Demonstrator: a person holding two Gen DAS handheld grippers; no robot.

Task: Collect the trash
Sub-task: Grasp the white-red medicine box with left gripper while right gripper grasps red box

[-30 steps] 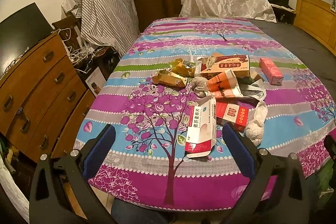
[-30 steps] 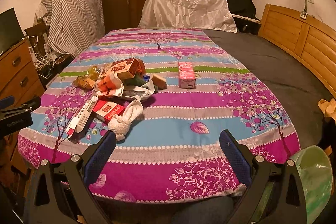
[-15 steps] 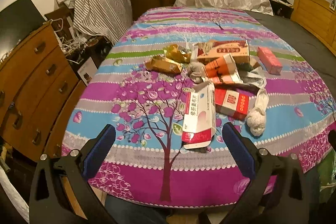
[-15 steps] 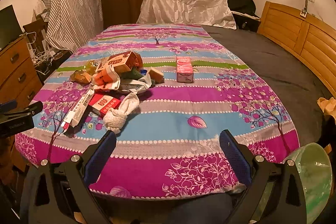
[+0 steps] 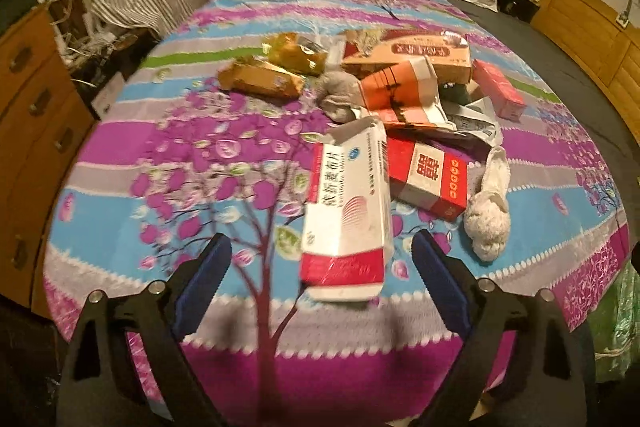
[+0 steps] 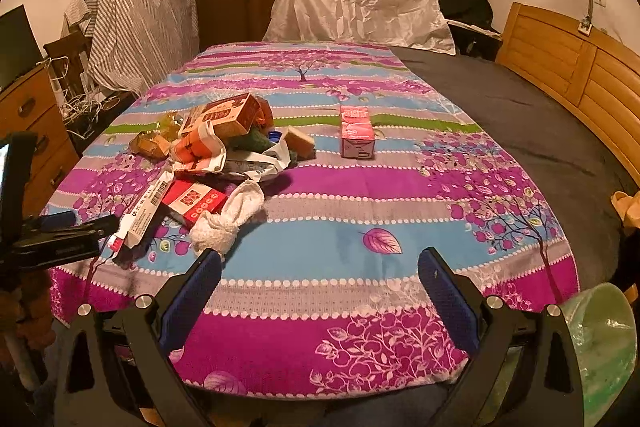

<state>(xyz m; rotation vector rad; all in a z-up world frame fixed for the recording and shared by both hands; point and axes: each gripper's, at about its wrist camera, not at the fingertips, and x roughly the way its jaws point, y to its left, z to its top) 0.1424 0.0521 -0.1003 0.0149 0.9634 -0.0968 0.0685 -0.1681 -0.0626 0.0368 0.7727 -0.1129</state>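
White medicine box (image 5: 347,211) between left gripper (image 5: 322,281) jaws, apart; right gripper (image 6: 320,291) jaws apart, empty.

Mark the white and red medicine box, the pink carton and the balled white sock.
white and red medicine box (image 5: 346,203), left wrist view, middle of its printed top face.
pink carton (image 6: 357,137), right wrist view, top face near its front end.
balled white sock (image 5: 487,221), left wrist view, its bunched lower end.
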